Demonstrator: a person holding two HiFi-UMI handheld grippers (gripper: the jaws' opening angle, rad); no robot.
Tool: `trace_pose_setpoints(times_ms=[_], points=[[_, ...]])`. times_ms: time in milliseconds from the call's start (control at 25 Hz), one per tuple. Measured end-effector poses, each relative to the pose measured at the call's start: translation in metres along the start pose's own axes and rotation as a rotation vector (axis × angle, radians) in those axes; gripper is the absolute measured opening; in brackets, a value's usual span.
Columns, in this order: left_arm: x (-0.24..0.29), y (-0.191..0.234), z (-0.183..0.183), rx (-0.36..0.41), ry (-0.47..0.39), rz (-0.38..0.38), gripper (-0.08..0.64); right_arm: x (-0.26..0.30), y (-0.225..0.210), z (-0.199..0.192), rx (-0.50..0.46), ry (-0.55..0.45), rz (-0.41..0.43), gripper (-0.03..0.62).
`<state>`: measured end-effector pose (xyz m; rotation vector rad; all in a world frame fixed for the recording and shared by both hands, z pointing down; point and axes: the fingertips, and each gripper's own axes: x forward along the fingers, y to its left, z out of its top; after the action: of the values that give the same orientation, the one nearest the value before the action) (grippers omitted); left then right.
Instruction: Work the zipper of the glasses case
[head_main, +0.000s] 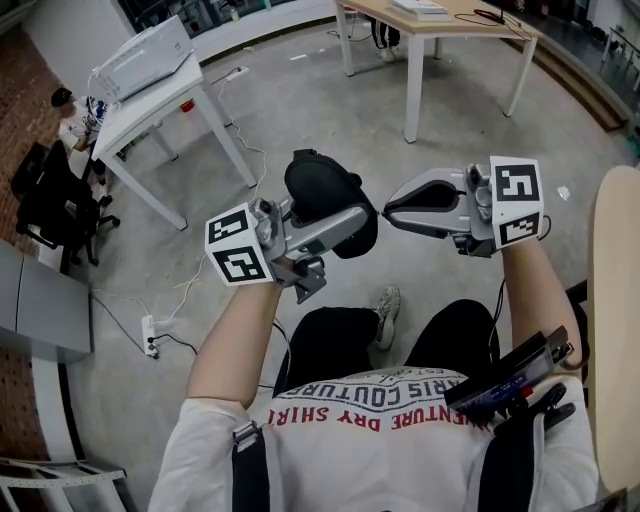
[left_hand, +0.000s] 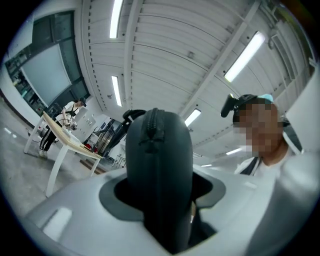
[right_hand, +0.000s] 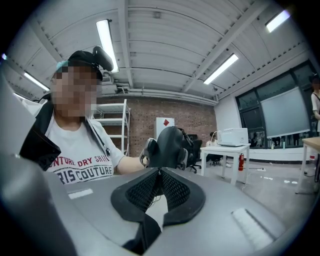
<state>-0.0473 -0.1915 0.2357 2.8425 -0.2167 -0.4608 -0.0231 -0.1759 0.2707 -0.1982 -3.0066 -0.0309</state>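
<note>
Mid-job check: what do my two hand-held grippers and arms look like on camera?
The left hand-held gripper and right hand-held gripper have smooth grey shells and black textured pads. Each carries a white cube printed with black square markers. The sleeves are short, white T-shirt fabric.

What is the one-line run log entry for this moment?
left gripper: shut on glasses case, held in air | zipper: looks closed | right gripper: shut, empty, pointing at case

Lower end of the glasses case (left_hand: 159, 150) is buried between the jaws of my left gripper (left_hand: 162, 195); I can't make out whether my right gripper (right_hand: 159, 172) touches it.
</note>
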Motion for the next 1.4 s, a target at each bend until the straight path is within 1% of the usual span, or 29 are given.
trace_pose_setpoints(times_ms=[280, 560, 760, 920, 1120, 1400], points=[[-0.007, 0.008, 0.018, -0.050, -0.117, 0.030, 0.247, 0.001, -0.001, -0.004, 0.009, -0.001, -0.005, 0.016], [-0.008, 0.014, 0.027, -0.079, -0.182, 0.061, 0.247, -0.002, -0.005, -0.004, 0.024, -0.022, -0.015, 0.017], [-0.010, 0.018, 0.041, -0.097, -0.256, 0.085, 0.248, -0.003, -0.008, -0.006, 0.046, -0.053, -0.024, 0.016], [-0.013, 0.024, 0.042, -0.100, -0.296, 0.115, 0.249, -0.002, -0.011, -0.012, 0.073, -0.090, -0.028, 0.015], [-0.014, 0.032, 0.042, -0.114, -0.326, 0.145, 0.247, -0.003, -0.016, -0.019, 0.116, -0.130, -0.036, 0.015], [-0.014, 0.037, 0.044, -0.124, -0.364, 0.170, 0.247, -0.002, -0.017, -0.026, 0.123, -0.143, -0.055, 0.017]])
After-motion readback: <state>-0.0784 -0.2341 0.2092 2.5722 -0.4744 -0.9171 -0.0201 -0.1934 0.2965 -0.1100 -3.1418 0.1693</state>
